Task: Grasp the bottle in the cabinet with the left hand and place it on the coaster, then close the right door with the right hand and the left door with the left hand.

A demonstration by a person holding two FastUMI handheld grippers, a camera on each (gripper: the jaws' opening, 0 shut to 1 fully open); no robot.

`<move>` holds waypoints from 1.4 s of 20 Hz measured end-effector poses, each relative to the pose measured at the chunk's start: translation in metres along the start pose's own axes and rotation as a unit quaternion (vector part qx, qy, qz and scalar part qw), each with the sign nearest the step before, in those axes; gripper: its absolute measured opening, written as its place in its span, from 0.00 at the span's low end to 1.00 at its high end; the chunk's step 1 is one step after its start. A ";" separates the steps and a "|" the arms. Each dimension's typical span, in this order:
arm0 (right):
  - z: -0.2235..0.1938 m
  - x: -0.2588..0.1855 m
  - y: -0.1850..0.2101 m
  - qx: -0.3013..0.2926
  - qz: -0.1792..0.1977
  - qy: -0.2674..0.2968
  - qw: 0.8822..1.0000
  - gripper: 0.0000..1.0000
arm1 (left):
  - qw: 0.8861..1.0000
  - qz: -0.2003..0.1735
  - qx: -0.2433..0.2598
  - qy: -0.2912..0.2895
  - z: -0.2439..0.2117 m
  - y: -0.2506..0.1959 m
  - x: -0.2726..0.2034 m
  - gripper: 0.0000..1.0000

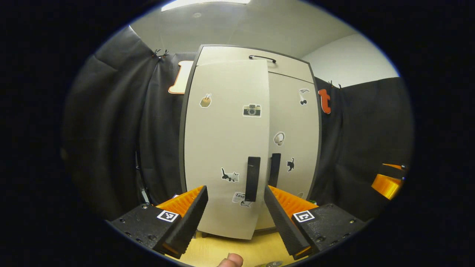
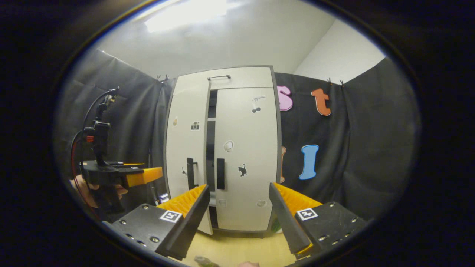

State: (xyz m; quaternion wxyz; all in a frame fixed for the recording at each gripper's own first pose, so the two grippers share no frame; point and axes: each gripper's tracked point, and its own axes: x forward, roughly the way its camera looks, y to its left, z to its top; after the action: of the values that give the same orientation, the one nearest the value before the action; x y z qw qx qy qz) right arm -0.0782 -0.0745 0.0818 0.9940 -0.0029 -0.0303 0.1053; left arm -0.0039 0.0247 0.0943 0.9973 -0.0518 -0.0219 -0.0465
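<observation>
The right door (image 2: 245, 155) of the cabinet (image 2: 237, 76) sits flush and closed, while the left door (image 2: 187, 152) stands slightly ajar, with a dark gap and a shelf edge showing between the two. So the step in hand appears to be the last one: closing the left door with the left tool.

In the left gripper view the left tool (image 1: 235, 207) hangs released, its fingers spread and holding nothing, just in front of the left door's face (image 1: 226, 148), with the door's black handle (image 1: 253, 178) between and above the fingertips. In the right gripper view the right tool (image 2: 239, 207) is likewise released and empty, held back from the cabinet, and the left tool (image 2: 143, 176) shows off to the side in a hand (image 2: 94, 193).

The bottle's spot is hard to read; a small greenish shape (image 2: 202, 260) at the near edge of the yellow desk (image 2: 241, 244) may be it, but the view is too poor to be sure.

The next move calls for the left tool to press a finger flat on the door panel near the handle and push until it meets the frame.
</observation>
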 end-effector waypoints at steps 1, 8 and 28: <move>-0.002 -0.003 -0.002 0.003 -0.001 0.000 1.000 0.96 | 1.000 -0.002 0.002 0.000 -0.001 -0.005 -0.003 0.96; -0.015 -0.012 -0.012 -0.006 -0.006 0.016 1.000 0.96 | 1.000 0.018 -0.013 0.008 -0.008 -0.005 -0.017 0.96; -0.021 -0.002 -0.027 -0.004 -0.027 0.023 0.999 0.96 | 1.000 0.010 -0.002 0.020 -0.022 -0.022 -0.009 0.96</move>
State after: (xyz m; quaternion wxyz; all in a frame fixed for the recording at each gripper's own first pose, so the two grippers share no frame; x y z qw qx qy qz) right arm -0.0734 -0.1009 0.0615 0.9969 -0.0085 -0.0079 0.0782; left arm -0.0141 0.0019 0.0745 0.9978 -0.0534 -0.0013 -0.0380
